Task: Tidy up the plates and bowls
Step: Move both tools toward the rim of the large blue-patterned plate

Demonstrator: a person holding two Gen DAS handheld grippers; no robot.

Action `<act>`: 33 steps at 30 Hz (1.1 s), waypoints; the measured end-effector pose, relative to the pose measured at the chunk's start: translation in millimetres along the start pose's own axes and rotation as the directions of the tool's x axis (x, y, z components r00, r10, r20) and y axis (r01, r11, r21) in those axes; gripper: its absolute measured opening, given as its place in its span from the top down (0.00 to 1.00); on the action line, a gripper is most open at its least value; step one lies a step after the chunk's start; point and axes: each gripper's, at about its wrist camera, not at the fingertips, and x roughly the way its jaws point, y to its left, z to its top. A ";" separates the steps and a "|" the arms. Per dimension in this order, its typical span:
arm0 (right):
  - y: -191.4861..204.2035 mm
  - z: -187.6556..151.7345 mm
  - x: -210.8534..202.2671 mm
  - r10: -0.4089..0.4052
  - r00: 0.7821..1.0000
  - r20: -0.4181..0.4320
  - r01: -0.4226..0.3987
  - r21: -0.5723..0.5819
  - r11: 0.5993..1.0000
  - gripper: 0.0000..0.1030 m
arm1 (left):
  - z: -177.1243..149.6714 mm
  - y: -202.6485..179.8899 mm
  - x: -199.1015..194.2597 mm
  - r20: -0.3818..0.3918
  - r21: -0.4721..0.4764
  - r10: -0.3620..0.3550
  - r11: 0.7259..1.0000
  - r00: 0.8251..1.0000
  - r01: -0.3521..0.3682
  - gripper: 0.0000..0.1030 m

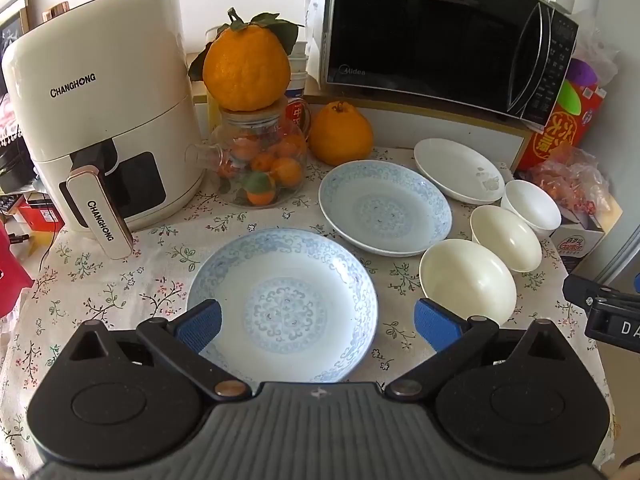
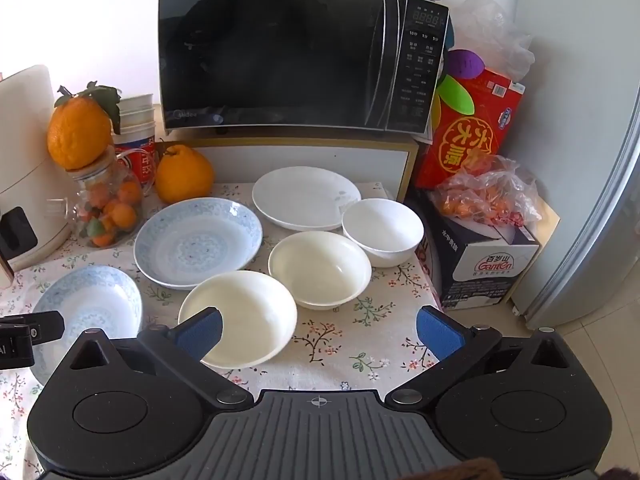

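Both grippers hang wide and empty above the table (image 1: 120, 280). The near plate (image 1: 282, 306) lies at 12 o'clock between the left gripper (image 1: 318, 322) fingers; the near bowl (image 2: 238, 318) sits at 11 o'clock of the right gripper (image 2: 319, 330), probably untouched.

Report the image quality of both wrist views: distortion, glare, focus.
Left wrist view: strong fisheye bending, dark corners, the microwave leaning; its door is glossy black; the near blue-patterned plate is sharp. Right wrist view: same curvature; the microwave door mirrors a dim silhouette; the near cream bowl looks washed out by daylight.
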 end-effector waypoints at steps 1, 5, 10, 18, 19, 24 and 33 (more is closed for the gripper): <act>1.4 0.6 1.4 -0.006 1.000 -0.004 0.006 -0.001 1.000 0.00 | -0.6 1.5 0.8 -0.006 -0.004 -0.002 1.000 1.000 0.002 0.00; 4.4 -0.3 4.6 -0.008 1.000 -0.015 0.008 -0.008 1.000 0.00 | -2.3 3.5 4.3 -0.016 -0.015 0.004 1.000 1.000 -0.004 0.00; 11.6 -0.8 11.5 0.003 0.999 -0.049 -0.003 -0.011 1.000 0.00 | 0.0 0.6 1.6 -0.037 -0.037 0.021 0.999 0.999 -0.022 0.00; 10.7 -5.6 29.9 0.287 0.941 -0.180 -0.248 0.212 0.945 0.00 | 0.9 18.9 11.9 -0.024 -0.055 0.041 0.998 0.999 -0.042 0.00; 14.1 -7.2 30.7 0.298 0.937 -0.183 -0.256 0.218 0.942 0.00 | 1.1 20.8 12.9 -0.022 -0.064 0.036 0.997 0.999 -0.037 0.00; 26.9 -8.6 34.1 0.408 0.891 -0.197 -0.354 0.259 0.898 0.00 | -0.2 30.5 18.3 -0.021 -0.076 0.040 0.996 0.999 -0.041 0.00; 77.6 -16.3 44.0 0.436 0.868 -0.236 -0.397 0.195 0.897 0.14 | -1.1 54.1 32.6 -0.057 -0.157 0.045 0.986 0.997 -0.053 0.00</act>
